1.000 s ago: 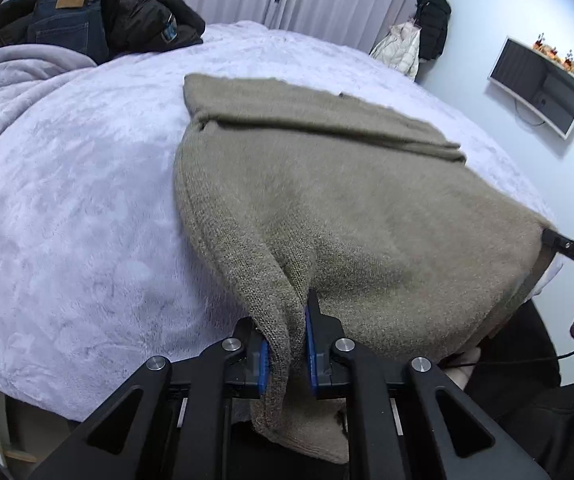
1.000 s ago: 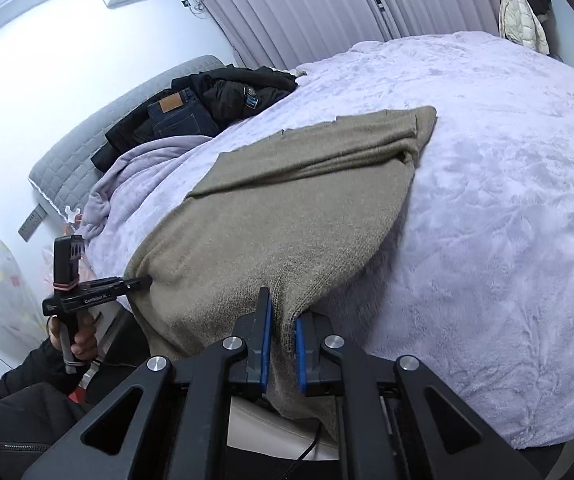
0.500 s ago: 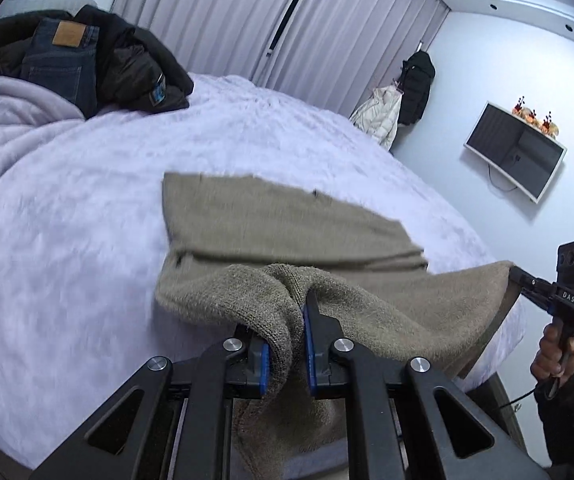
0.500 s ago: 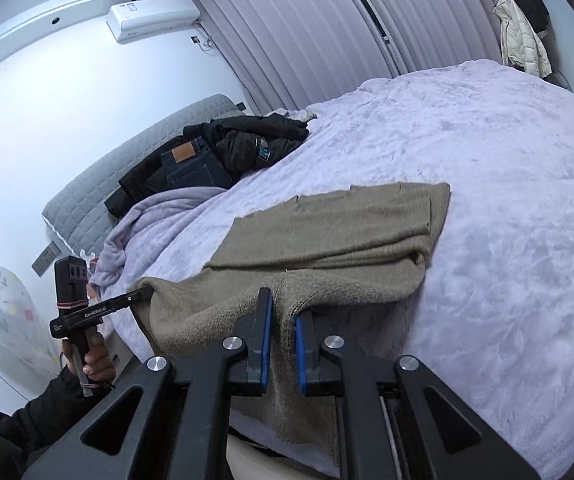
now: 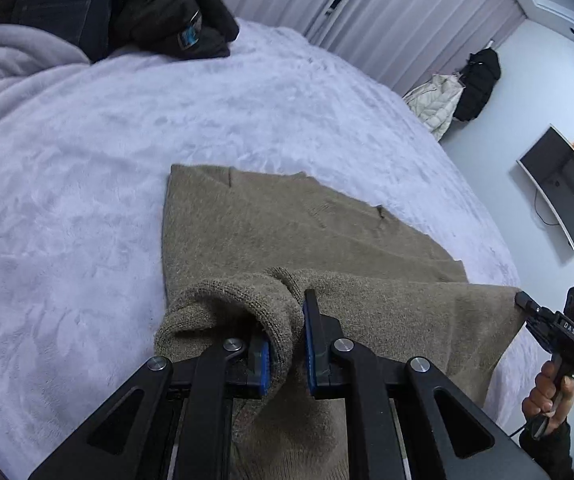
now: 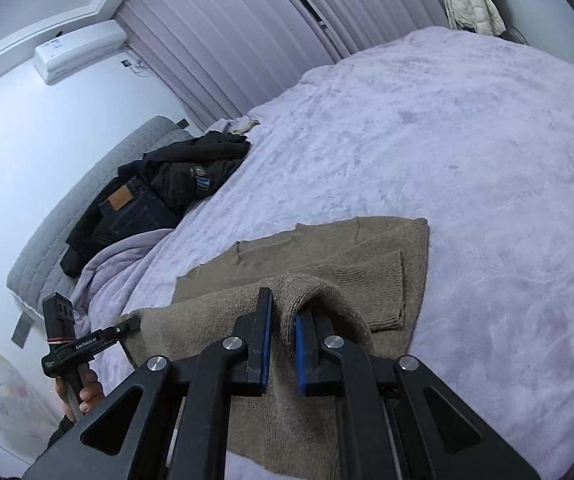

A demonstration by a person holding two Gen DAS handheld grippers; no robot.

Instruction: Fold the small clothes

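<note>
Knit sweater (image 5: 327, 232) — both hand-held grippers down-tilted

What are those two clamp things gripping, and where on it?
Both grip the olive knit sweater by its near edge: the left gripper at one corner, the right gripper at the other.

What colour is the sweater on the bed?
The sweater is brownish olive, plain knit; the left wrist view shows it best.
</note>
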